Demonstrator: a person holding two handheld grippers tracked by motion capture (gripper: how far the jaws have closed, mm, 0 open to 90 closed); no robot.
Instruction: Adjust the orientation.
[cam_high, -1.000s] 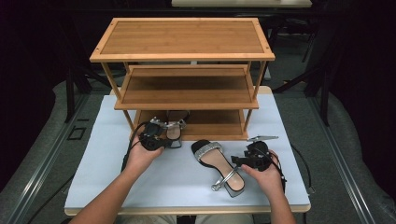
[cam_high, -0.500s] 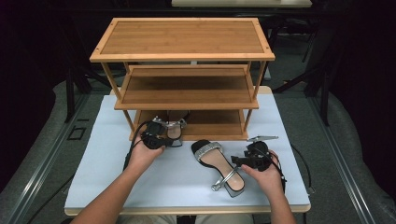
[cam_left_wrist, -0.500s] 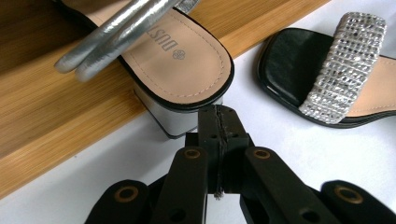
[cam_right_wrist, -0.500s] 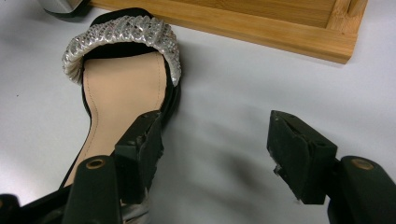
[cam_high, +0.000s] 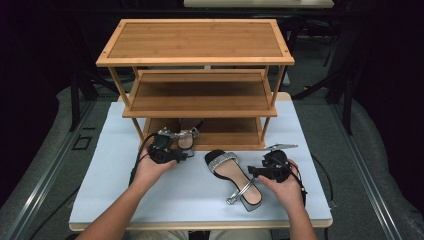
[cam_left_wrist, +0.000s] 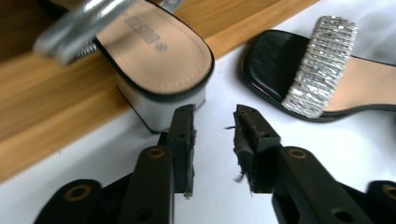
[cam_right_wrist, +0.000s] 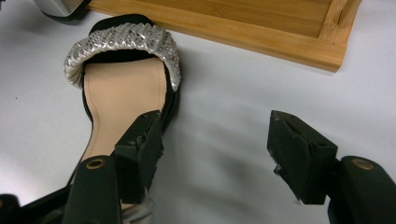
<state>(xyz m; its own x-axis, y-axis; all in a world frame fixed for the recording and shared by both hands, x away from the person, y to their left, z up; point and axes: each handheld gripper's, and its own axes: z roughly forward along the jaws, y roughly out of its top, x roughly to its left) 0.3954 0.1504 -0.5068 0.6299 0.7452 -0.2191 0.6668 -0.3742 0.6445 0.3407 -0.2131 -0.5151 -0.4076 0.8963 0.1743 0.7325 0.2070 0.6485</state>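
Sandals are the things in hand here, a matching pair with black soles, tan insoles and glittering silver straps. One sandal (cam_high: 185, 136) lies on the lowest shelf of the wooden rack (cam_high: 195, 55), its silver block heel overhanging the shelf's front edge and pointing toward the person. The other sandal (cam_high: 234, 177) lies flat on the white table (cam_high: 110, 195), just in front of the rack's bottom shelf and toward its right half, toe strap nearest the rack and heel angled back to the person's right.

The left gripper (cam_high: 181, 156) sits just in front of the rack's lower left corner, right behind the heel of the shelved sandal. In the left gripper view its fingers (cam_left_wrist: 183, 140) stand a narrow gap apart, having just opened, with nothing between them; the heel (cam_left_wrist: 161, 100) is immediately beyond the fingertips, and one tip looks to be touching it, though the angle makes that hard to confirm.

The right gripper (cam_high: 252, 171) rests in front of the rack's right end, beside the heel part of the sandal on the table. In the right gripper view its fingers (cam_right_wrist: 299, 154) are spread wide over the bare table, gripping nothing; one finger overlaps the sandal's edge (cam_right_wrist: 123, 93), while the other stands well clear, with the rack's bottom frame (cam_right_wrist: 261, 32) beyond.
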